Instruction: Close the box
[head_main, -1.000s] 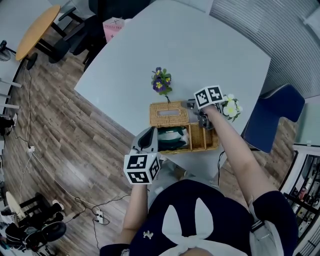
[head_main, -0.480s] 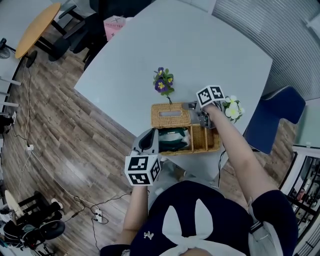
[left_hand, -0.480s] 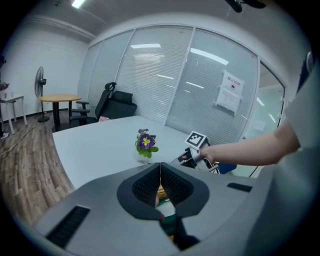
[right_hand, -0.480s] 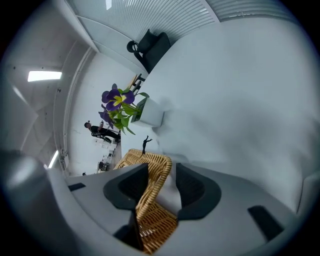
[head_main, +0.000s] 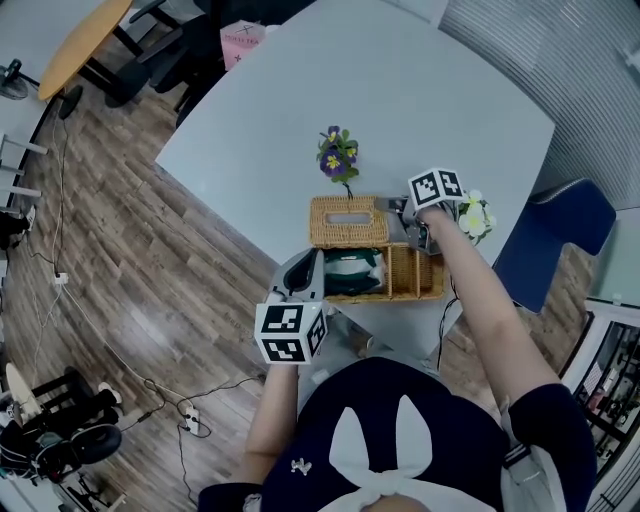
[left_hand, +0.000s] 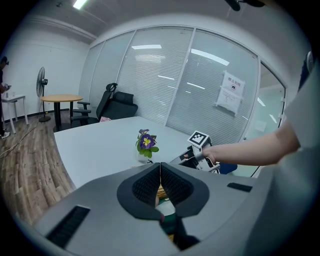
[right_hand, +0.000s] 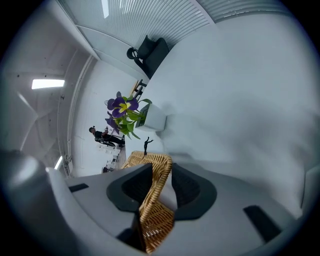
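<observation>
A wicker box (head_main: 412, 274) stands near the table's front edge, with green and white contents (head_main: 352, 268) inside. Its wicker lid (head_main: 348, 221) is swung up behind it. My right gripper (head_main: 405, 222) is at the lid's right end. Its jaws have just been closing, and in the right gripper view the right gripper (right_hand: 161, 175) pinches the lid's woven edge (right_hand: 155, 210) between its pads. My left gripper (head_main: 303, 262) sits at the box's left front corner. In the left gripper view the left gripper (left_hand: 160, 172) is shut, its pads together with nothing between them.
A purple flower pot (head_main: 338, 155) stands just behind the lid, and white flowers (head_main: 473, 217) stand to the right of my right gripper. The grey table (head_main: 400, 90) stretches back beyond them. A blue chair (head_main: 545, 240) is at the table's right side.
The right gripper's jaws have narrowed onto the lid's edge and it has rolled slightly. The left gripper has stayed put.
</observation>
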